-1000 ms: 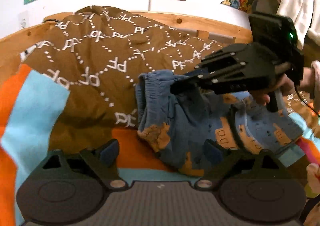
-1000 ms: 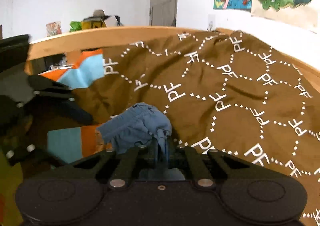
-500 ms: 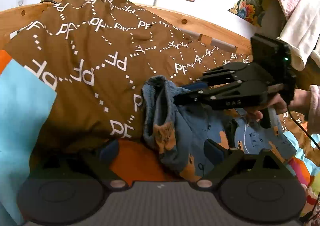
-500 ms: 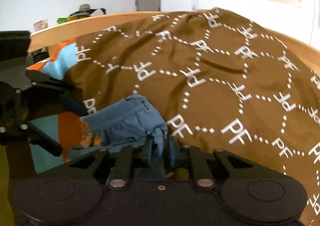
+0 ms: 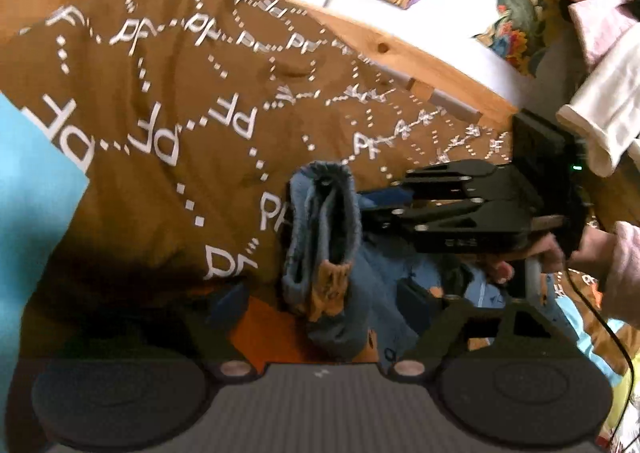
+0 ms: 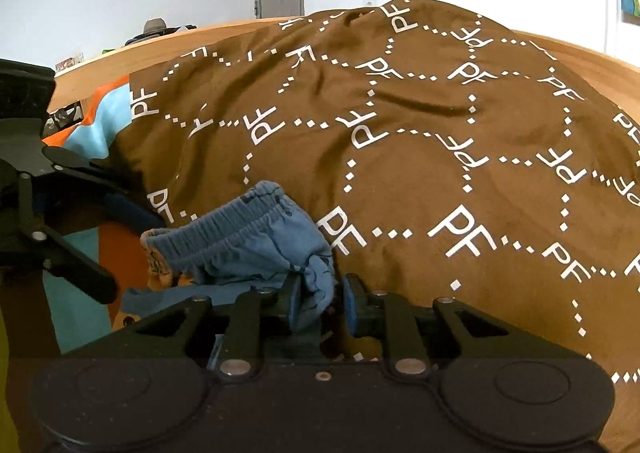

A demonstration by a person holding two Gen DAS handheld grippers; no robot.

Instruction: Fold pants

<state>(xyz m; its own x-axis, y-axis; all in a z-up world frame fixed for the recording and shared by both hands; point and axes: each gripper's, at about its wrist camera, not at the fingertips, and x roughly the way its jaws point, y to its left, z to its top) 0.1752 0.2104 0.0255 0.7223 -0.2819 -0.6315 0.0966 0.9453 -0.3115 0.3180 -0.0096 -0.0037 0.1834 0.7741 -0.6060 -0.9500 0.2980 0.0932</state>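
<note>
The blue pants [image 5: 320, 237] with orange prints lie bunched on the bed, their elastic waistband [image 6: 240, 221] standing up against the brown duvet. My left gripper [image 5: 320, 305] straddles the near fold. Its jaws are closing, and the fingers [image 5: 228, 301] stand wide and clear of the cloth. It also shows at the left edge of the right wrist view as the left gripper [image 6: 128, 251]. My right gripper [image 6: 322, 305] has a tuft of the waistband between its blue pads [image 6: 294, 305]. Its jaws are opening, with a gap beside the cloth. From the left wrist, the right gripper [image 5: 374, 209] reaches in from the right.
A brown duvet [image 6: 440, 141] with white PF lettering covers the bed behind the pants. An orange and light-blue blanket [image 5: 36, 189] lies underneath. A wooden bed rail [image 5: 400, 57] runs along the wall. Pale clothes [image 5: 600, 93] hang at the right, above a hand [image 5: 560, 253].
The right jaws, clamped on the waistband, have parted. The left fingers have drawn closer together and the view has rolled. The pants' waist end is now bunched narrower and more upright.
</note>
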